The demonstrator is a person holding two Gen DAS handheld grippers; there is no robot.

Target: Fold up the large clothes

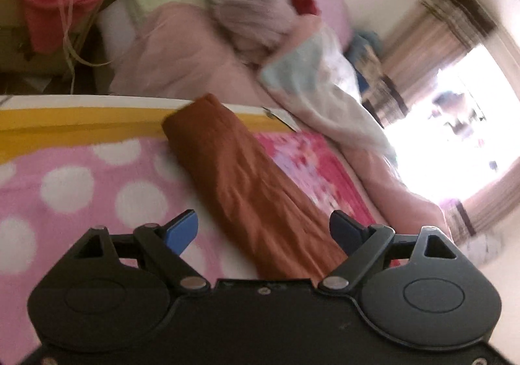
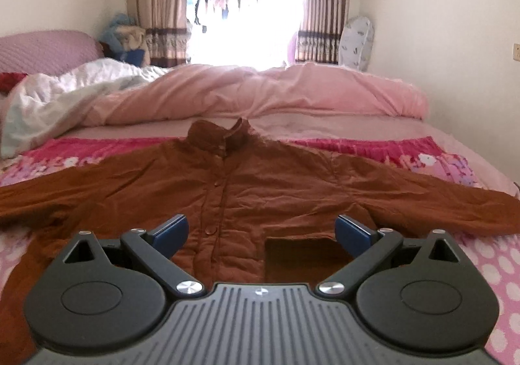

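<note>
We have the brown jacket (image 2: 247,189) spread face up on the bed (image 2: 455,134), buttoned, collar away from us and both sleeves stretched outward, so it appears ready for folding. Our right gripper (image 2: 262,230) hovers above its lower front with its fingers wide apart, holding nothing; the button placket runs just ahead between them. Our left gripper (image 1: 263,230) is likewise spread and empty, one sleeve (image 1: 247,182) running forward between its fingers, likely our first fold.
</note>
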